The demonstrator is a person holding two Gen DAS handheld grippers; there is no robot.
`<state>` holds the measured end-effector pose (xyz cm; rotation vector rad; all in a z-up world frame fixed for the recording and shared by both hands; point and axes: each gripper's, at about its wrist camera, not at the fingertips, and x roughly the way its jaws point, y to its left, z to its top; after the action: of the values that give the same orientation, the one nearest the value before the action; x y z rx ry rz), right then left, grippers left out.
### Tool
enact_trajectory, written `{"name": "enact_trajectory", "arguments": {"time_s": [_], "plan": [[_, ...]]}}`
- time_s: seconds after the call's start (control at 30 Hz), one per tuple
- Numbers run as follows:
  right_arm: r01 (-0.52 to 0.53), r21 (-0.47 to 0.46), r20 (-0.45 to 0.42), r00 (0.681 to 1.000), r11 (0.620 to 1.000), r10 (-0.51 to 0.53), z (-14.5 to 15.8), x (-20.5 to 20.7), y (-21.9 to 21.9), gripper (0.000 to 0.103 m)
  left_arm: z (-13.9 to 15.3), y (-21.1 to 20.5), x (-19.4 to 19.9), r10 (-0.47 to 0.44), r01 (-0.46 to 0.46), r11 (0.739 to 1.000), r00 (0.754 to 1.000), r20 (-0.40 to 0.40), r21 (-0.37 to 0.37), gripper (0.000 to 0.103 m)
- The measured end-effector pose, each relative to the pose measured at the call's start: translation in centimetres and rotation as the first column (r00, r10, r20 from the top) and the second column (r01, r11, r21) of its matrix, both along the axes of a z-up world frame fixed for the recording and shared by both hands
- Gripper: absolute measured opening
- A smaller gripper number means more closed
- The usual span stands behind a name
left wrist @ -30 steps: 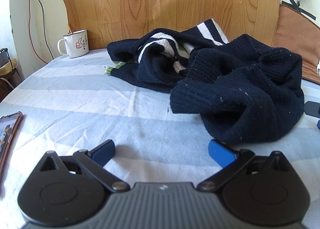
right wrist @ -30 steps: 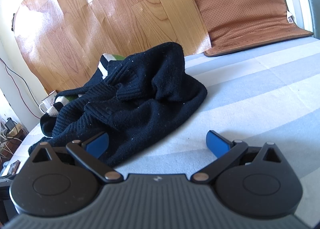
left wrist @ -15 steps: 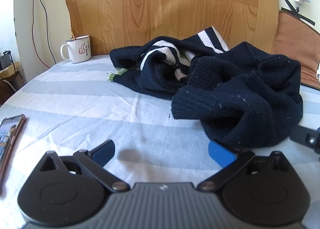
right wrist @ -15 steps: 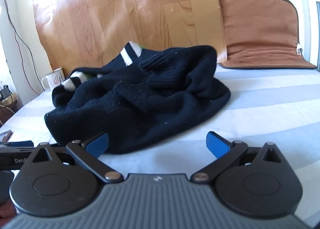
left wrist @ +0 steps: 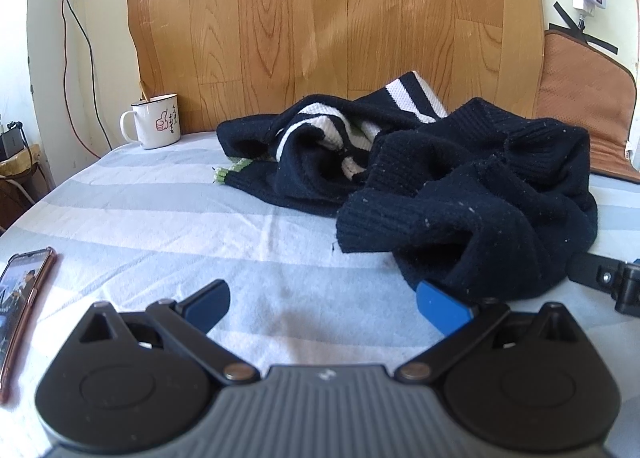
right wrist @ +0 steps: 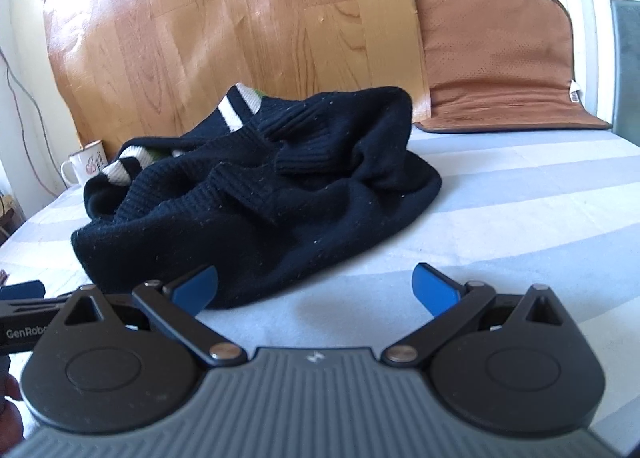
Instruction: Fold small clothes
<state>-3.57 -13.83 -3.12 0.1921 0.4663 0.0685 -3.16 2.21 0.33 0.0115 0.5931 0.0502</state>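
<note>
Navy knit, crumpled in a heap, the sweater (left wrist: 460, 186) lay on the blue-and-white striped sheet (left wrist: 160, 218) in front of the wood-grain board (left wrist: 320, 18), and it had not shifted from its place a second earlier. What had changed was the tools' position: the left gripper (left wrist: 322, 304) had crept nearer the heap since the earlier frames, so that its right pad (left wrist: 440, 306) now sat just under the sweater's near fold, touching it or very nearly; whether it actually touched could not be told. The right gripper (right wrist: 314, 286) had swung round from an oblique look to face the heap squarely, its left pad (right wrist: 196, 286) against the near hem. Both tongs stood spread wide, with nothing between their pads.

The heap ran longest across the bed, from the white-striped end (left wrist: 312, 130) toward the mug (left wrist: 154, 120) to the bulky dark end near the brown cushion (left wrist: 580, 98). A ribbed cuff (left wrist: 372, 226) pointed toward the left gripper in the left wrist view; in the right wrist view the striped band (right wrist: 236, 110) stuck up at the far side. Being so bunched, the garment showed no clear front or neck direction.

A phone (left wrist: 20, 298) lay on the sheet at the left edge, well apart from the sweater. Part of the right tool's black body (left wrist: 608, 278) showed at the right of the left wrist view.
</note>
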Motion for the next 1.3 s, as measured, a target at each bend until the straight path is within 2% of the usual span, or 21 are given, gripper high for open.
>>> {"name": "enact_trajectory", "arguments": {"time_s": [0.1,0.17,0.23,0.4,0.5,0.57,0.8,1.07,1.3], "plan": [[0.01,0.006,0.009,1.0,1.0,-0.01,0.2,-0.2,-0.3,0.103,0.0,0.2,-0.1,-0.004,0.004,1.0,1.0,0.003,-0.014,0.103],[0.022,-0.003,0.05,0.999,1.0,-0.022,0.5,-0.7,-0.6,0.103,0.1,0.5,-0.1,-0.008,0.008,1.0,1.0,0.005,-0.028,0.103],[0.043,-0.026,0.097,0.994,0.999,-0.041,1.1,-1.1,-0.9,0.096,0.1,0.9,-0.1,-0.016,0.016,0.999,1.0,0.005,-0.052,0.103],[0.062,-0.051,0.159,0.986,0.997,-0.053,2.7,-0.8,-2.4,0.062,0.6,2.2,0.2,-0.031,0.032,0.994,0.999,0.011,-0.109,0.103],[0.074,-0.028,0.17,0.983,0.997,-0.068,3.2,-0.2,-3.3,0.052,1.6,3.0,0.3,-0.02,0.025,0.996,0.998,0.063,-0.084,0.103],[0.084,-0.023,0.184,0.98,0.996,-0.078,3.5,0.2,-3.5,0.049,2.1,3.6,0.5,-0.002,0.009,0.997,0.996,0.09,-0.077,0.103],[0.054,-0.019,0.209,0.977,0.998,-0.049,3.3,1.0,-2.5,0.049,0.7,4.7,1.8,0.029,-0.024,0.996,0.998,0.06,-0.088,0.103],[0.057,-0.016,0.2,0.978,0.998,-0.053,3.3,2.2,-2.3,0.049,0.9,4.3,1.0,0.021,-0.013,0.998,0.993,0.115,-0.069,0.103],[0.061,0.001,0.184,0.981,0.998,-0.06,3.3,2.5,-2.7,0.049,0.9,4.8,1.0,0.037,-0.025,0.995,0.992,0.122,-0.1,0.103]]}}
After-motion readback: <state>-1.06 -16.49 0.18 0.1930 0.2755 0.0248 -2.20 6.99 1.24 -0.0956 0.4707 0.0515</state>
